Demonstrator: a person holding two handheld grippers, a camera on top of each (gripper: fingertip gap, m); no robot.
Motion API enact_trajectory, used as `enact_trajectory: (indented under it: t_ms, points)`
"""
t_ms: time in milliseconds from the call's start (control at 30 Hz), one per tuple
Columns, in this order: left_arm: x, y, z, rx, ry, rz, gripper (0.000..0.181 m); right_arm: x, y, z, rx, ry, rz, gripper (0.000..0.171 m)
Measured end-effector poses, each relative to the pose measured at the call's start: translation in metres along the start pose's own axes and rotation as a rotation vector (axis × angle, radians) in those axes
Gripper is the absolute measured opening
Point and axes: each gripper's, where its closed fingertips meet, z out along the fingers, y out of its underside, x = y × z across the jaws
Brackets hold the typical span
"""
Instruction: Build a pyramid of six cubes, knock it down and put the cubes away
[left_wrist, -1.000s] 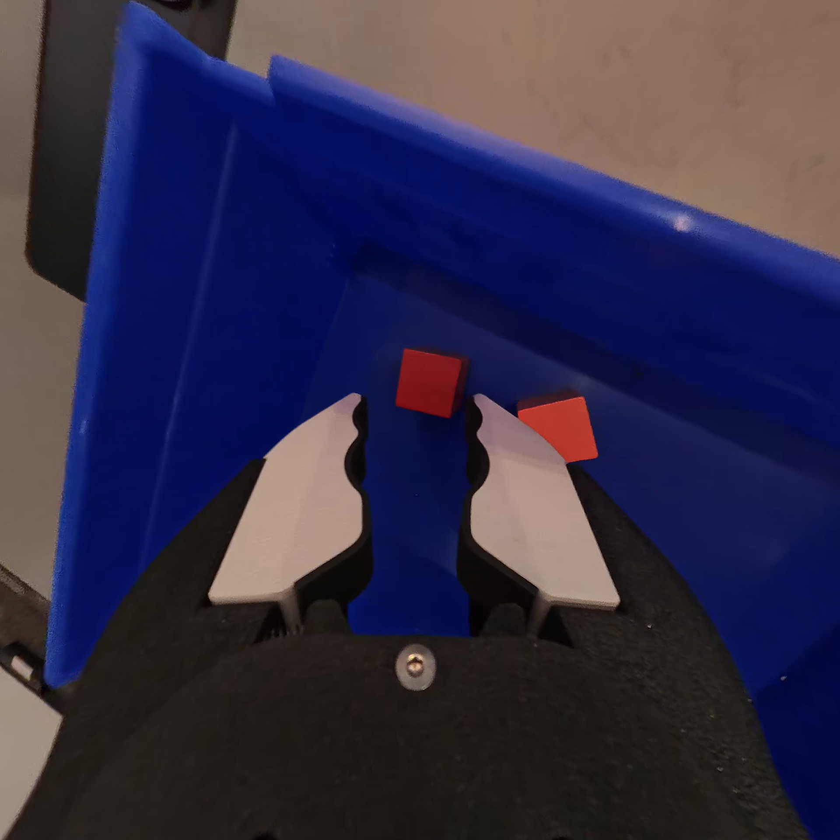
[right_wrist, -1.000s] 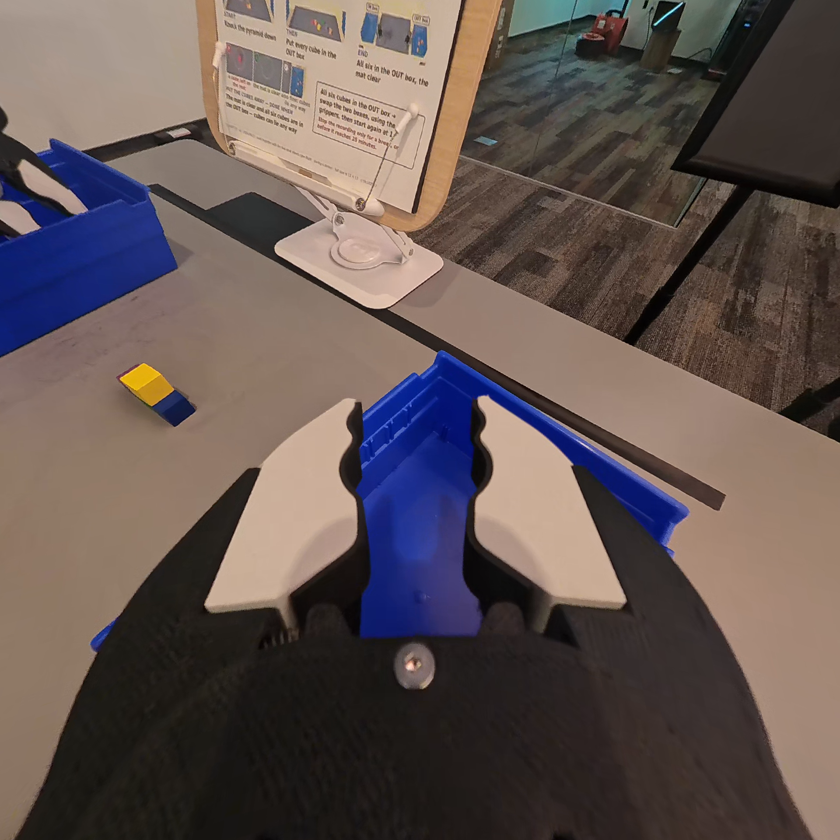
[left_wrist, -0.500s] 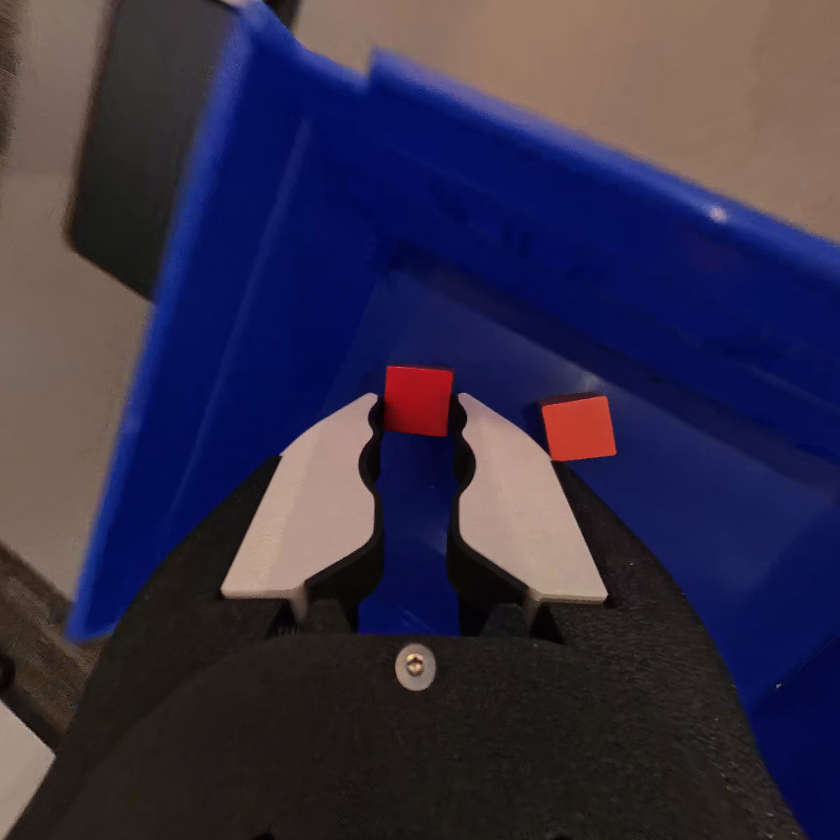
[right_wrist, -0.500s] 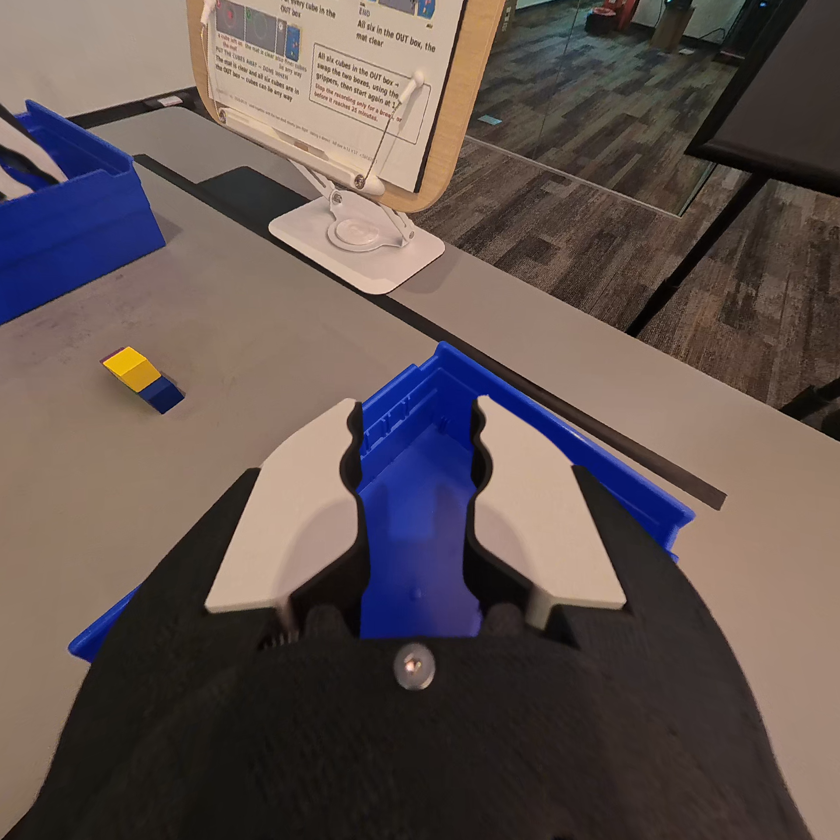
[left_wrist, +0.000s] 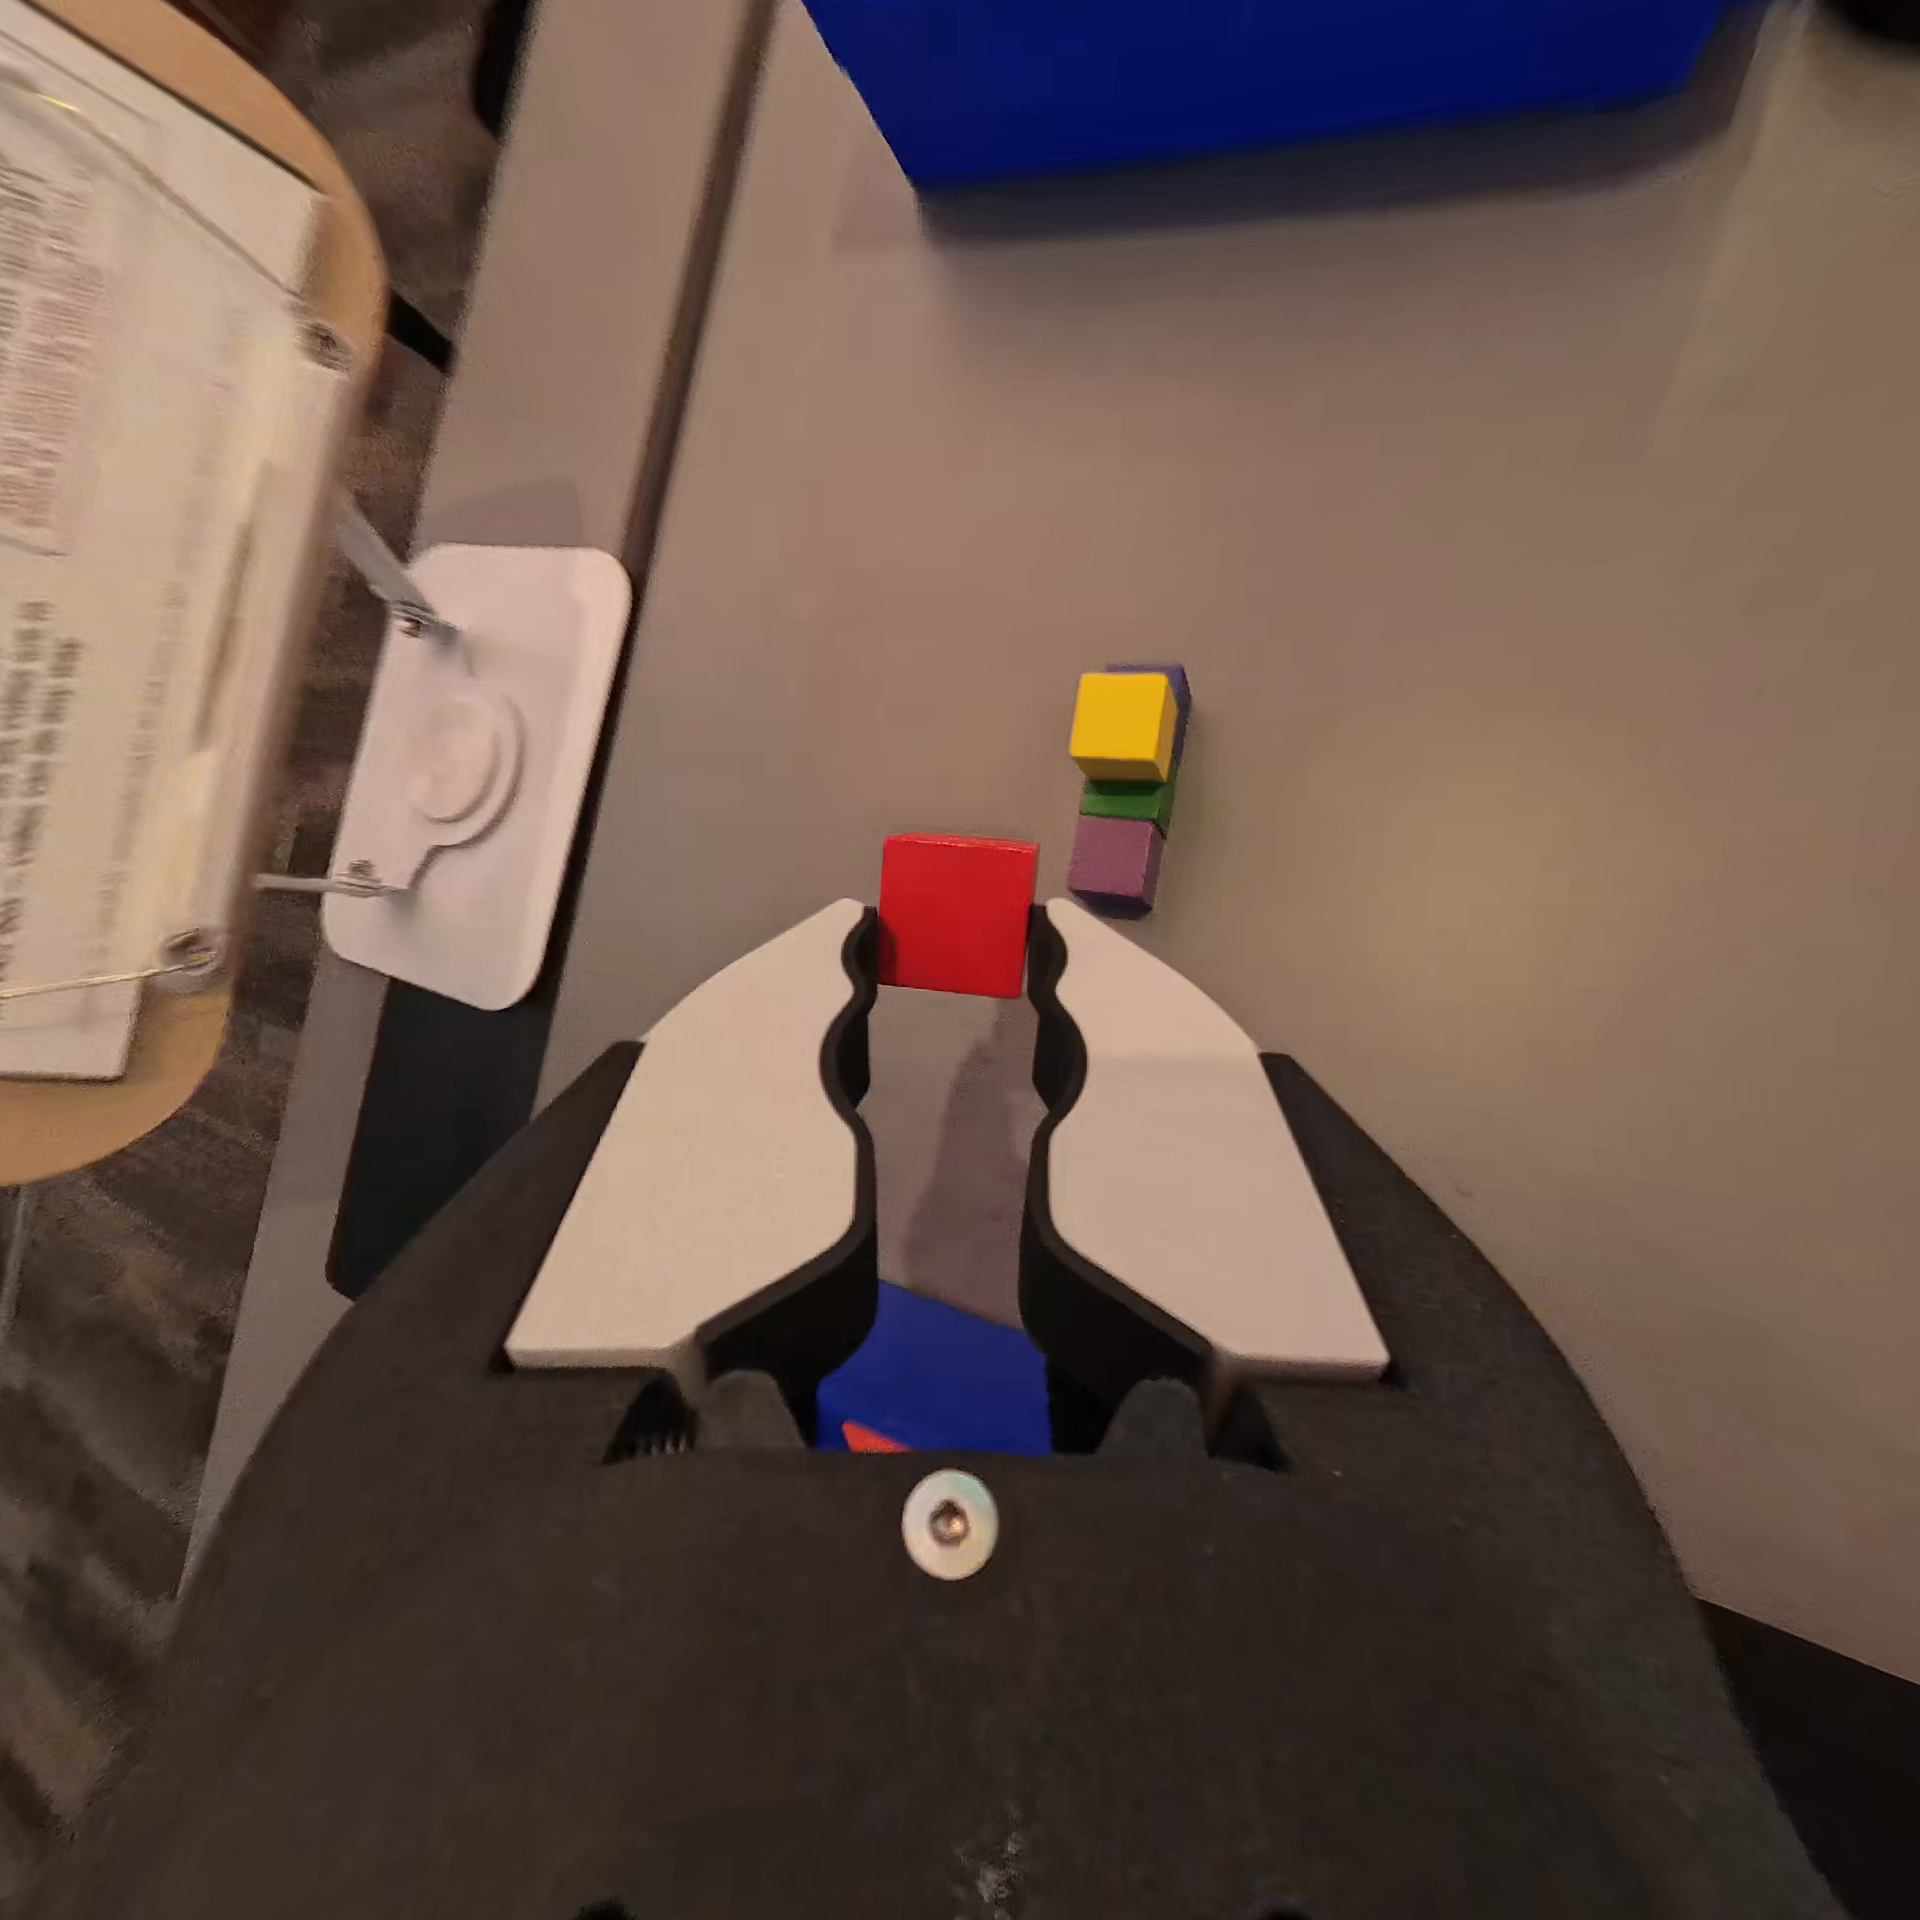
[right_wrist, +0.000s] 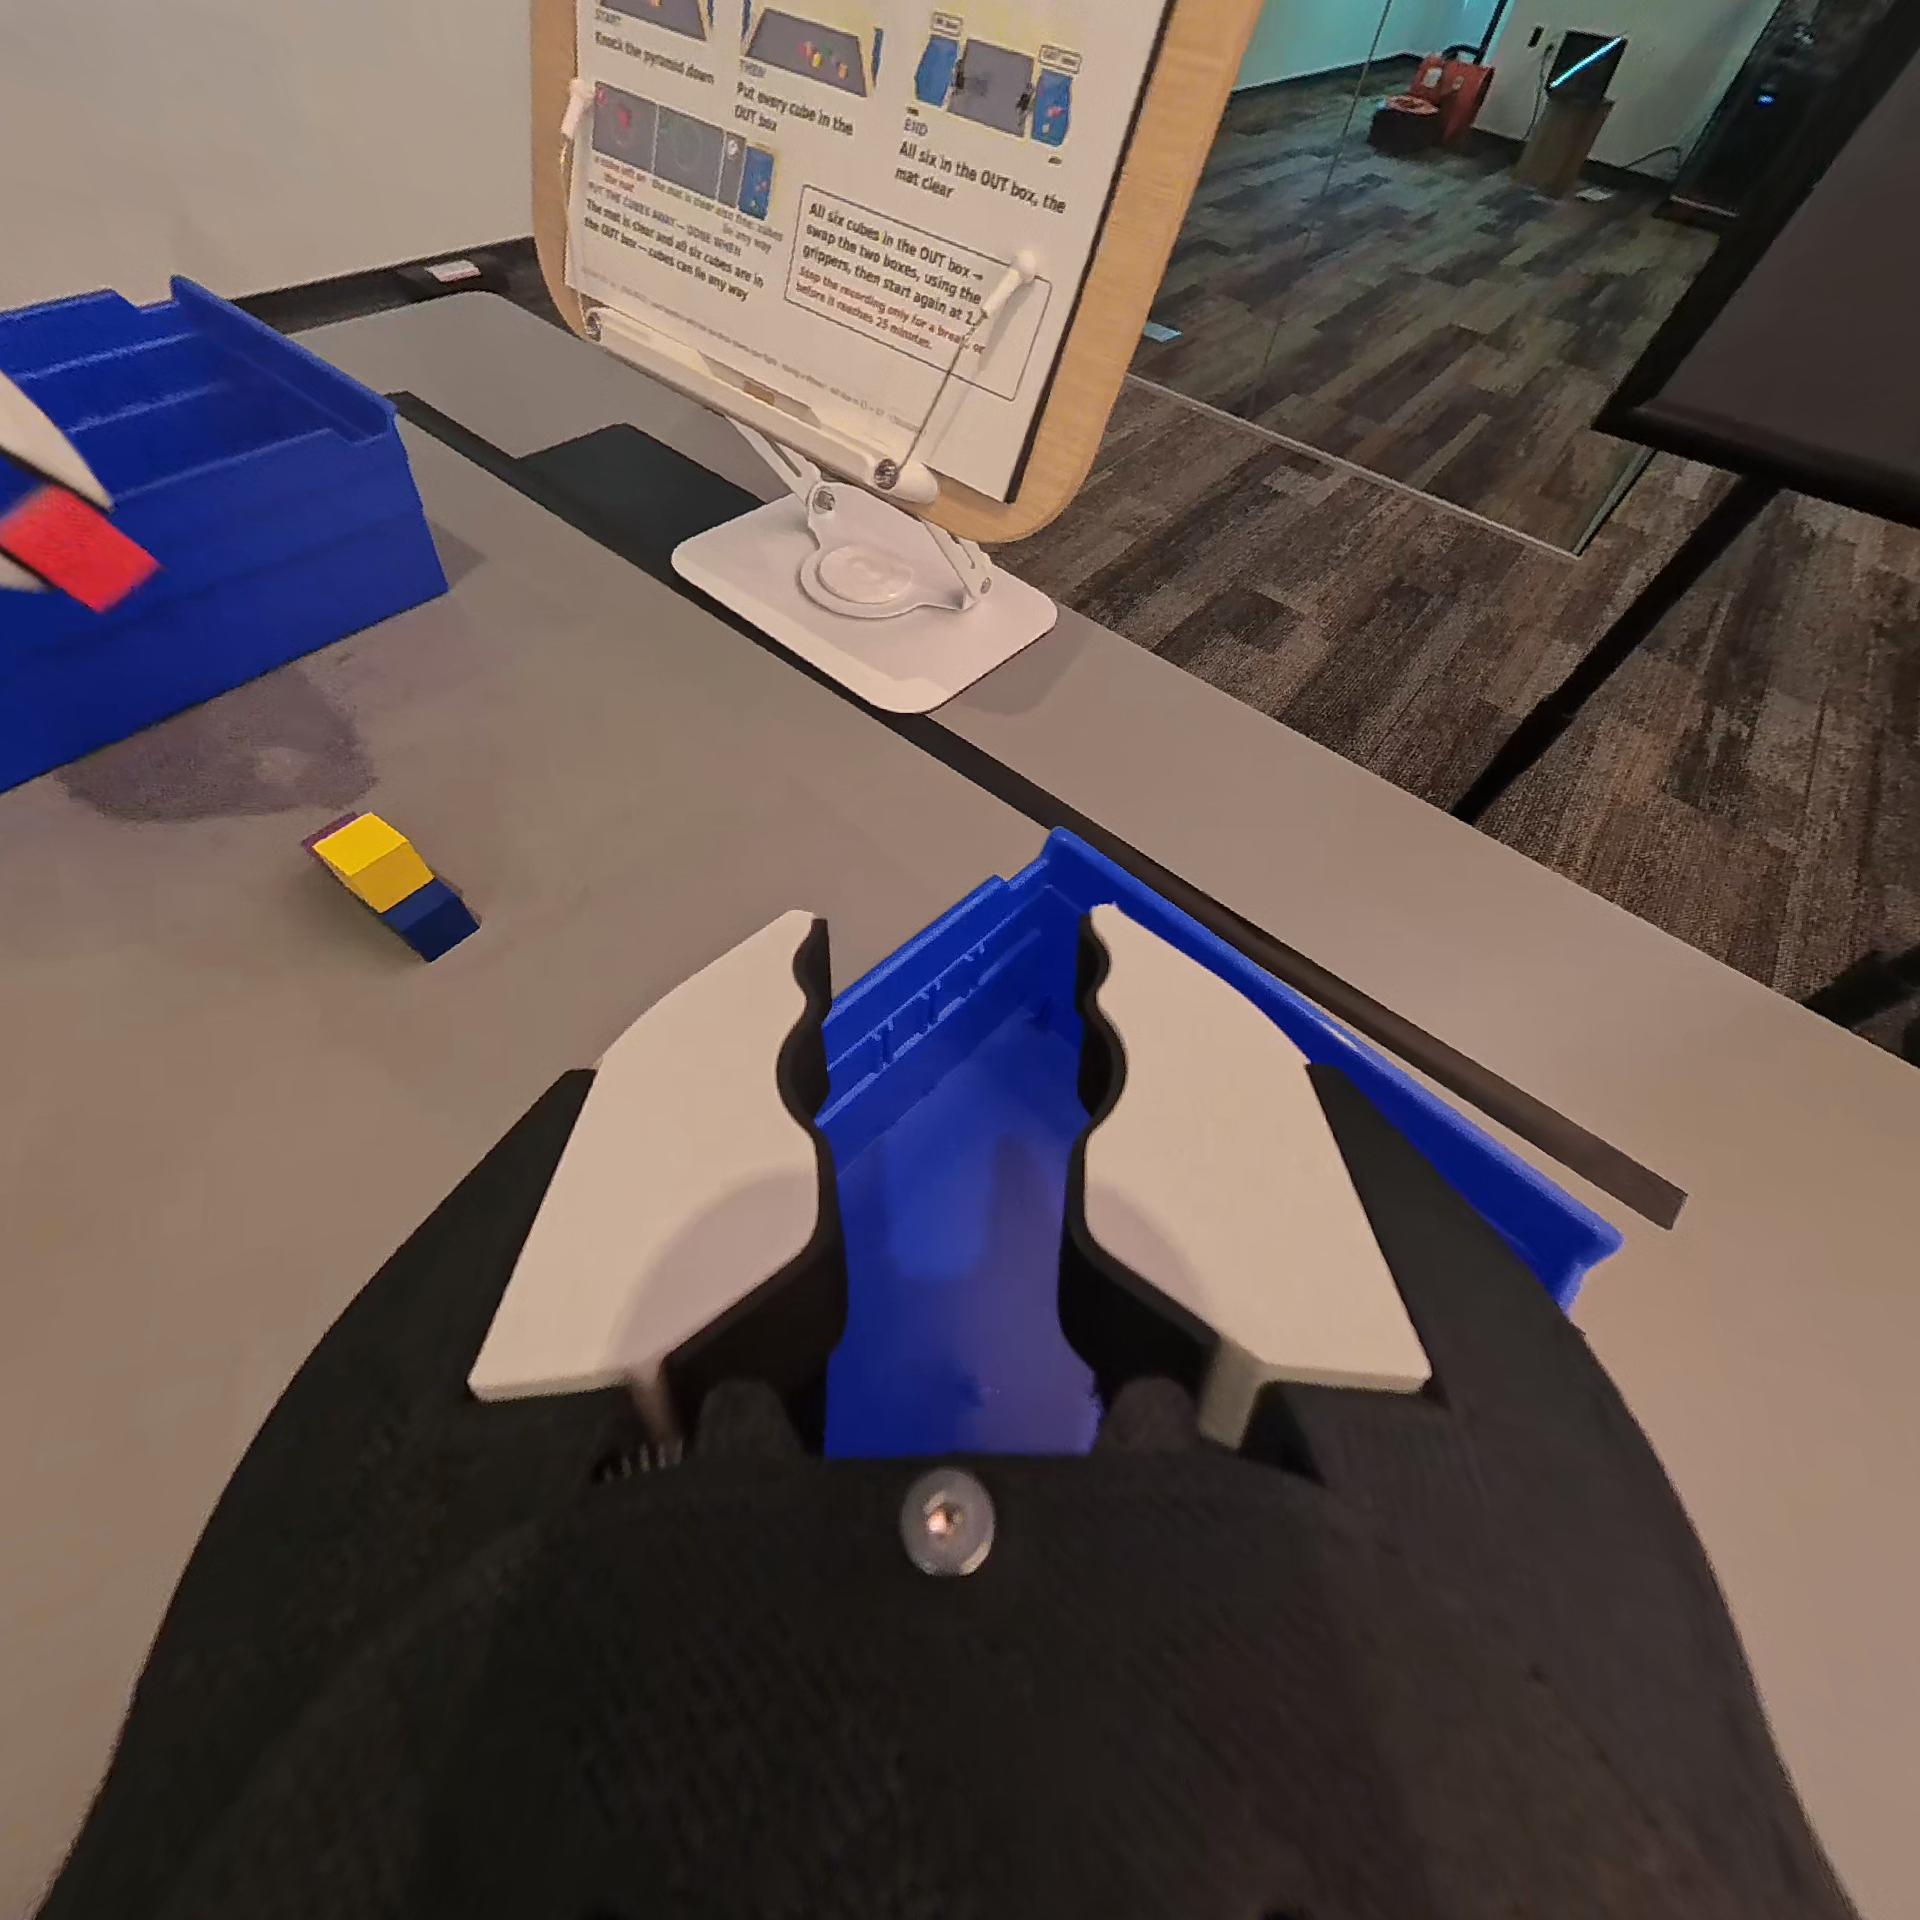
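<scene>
A grey table (right_wrist: 1195, 790) fills most of the room's foreground, with dark patterned carpet beyond its far edge. At eleven o'clock in the right wrist view a blue bin (right_wrist: 239, 540) sits on the tabletop; a second blue bin (right_wrist: 1351, 1101) lies directly under the right gripper (right_wrist: 951, 925), whose fingers are spread apart over it with nothing between them. At twelve o'clock a wood-backed instruction board (right_wrist: 1143, 312) leans on a white stand (right_wrist: 883, 613), just past a black strip along the table.

In the left wrist view the left gripper (left_wrist: 954, 914) is clamped on a red cube (left_wrist: 956, 914), held in the air above the tabletop. At one o'clock from it, near its right fingertip but apart from it, a small cluster rests on the table: a purple cube (left_wrist: 1114, 862), a green cube (left_wrist: 1127, 802) and a dark blue cube (left_wrist: 1176, 691) in a row, with a yellow cube (left_wrist: 1124, 725) stacked on top. Nothing stands between the red cube and the cluster.
</scene>
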Motion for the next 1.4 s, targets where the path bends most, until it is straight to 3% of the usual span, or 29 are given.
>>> enact_trajectory:
  t_ms: [200,467,1167,1267,1400]
  points:
    - [0.027,0.014,0.055,-0.112,0.118,-0.028,0.028,-0.008,-0.002,0.003,-0.002,-0.025,-0.023,0.046]
    - [0.041,0.022,0.086,-0.173,0.202,-0.017,0.028,-0.004,-0.004,-0.002,0.015,-0.026,-0.01,0.046]
    - [0.049,0.024,0.101,-0.202,0.282,-0.037,0.028,-0.002,0.005,0.001,-0.018,-0.028,-0.01,0.046]
    - [0.041,0.027,0.1,-0.225,0.239,-0.029,0.048,-0.003,0.006,0.002,-0.03,-0.03,-0.014,0.047]
    - [0.032,0.017,0.085,-0.159,0.239,-0.078,0.036,-0.004,0.006,0.002,-0.034,-0.033,-0.022,0.047]
